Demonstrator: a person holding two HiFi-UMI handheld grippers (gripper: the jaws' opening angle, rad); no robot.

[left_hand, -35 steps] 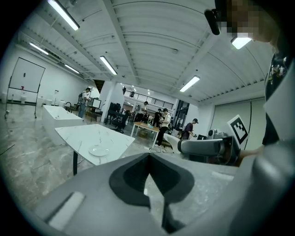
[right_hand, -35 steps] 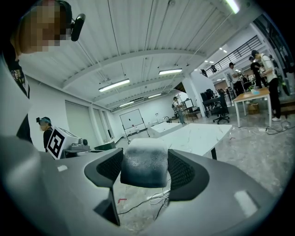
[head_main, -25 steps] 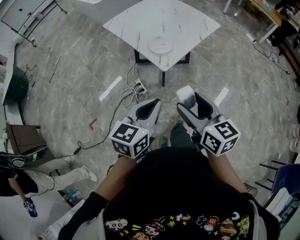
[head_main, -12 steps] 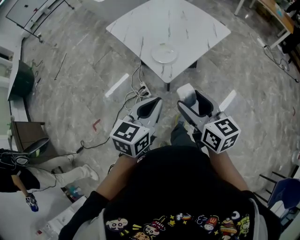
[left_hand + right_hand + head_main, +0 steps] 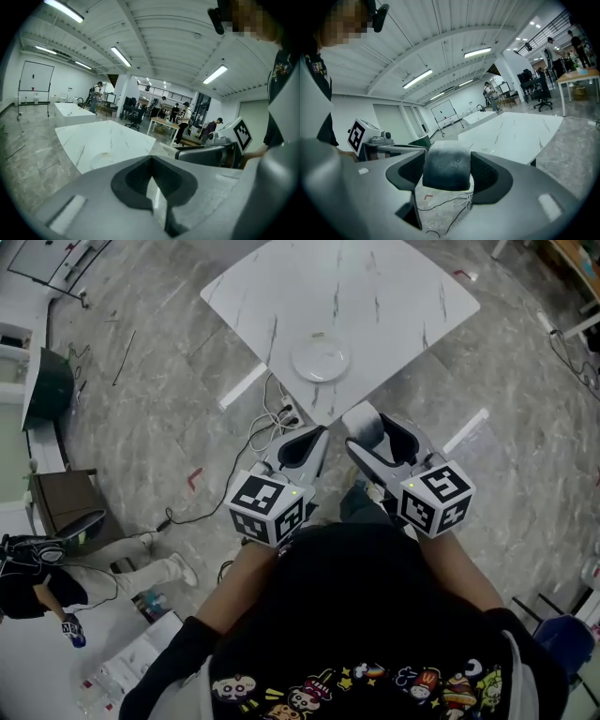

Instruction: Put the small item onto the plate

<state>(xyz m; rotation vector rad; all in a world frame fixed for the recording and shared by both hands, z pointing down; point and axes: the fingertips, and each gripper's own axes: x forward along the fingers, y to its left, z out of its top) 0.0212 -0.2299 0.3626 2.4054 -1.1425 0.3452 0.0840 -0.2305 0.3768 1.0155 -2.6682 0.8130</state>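
My right tongs (image 5: 365, 431) pinch the small item (image 5: 446, 163), a pale rounded lump, short of the table (image 5: 394, 296), and the plate (image 5: 321, 360) sits ahead and slightly to their left near the table's close corner, while my left tongs (image 5: 310, 441) hang alongside pressed together, empty.

L gripper (image 5: 315, 435): fingers (image 5: 93, 197) together | R gripper (image 5: 367, 432): fingers (image 5: 490, 177) clamp small item (image 5: 446, 164)

A large open-plan lab or office hall: ceiling strip lights (image 5: 121, 56), a whiteboard (image 5: 35, 77) far left, desks (image 5: 159, 123) with people (image 5: 183, 119) standing, cables (image 5: 255, 439) across the stone floor (image 5: 141, 399).
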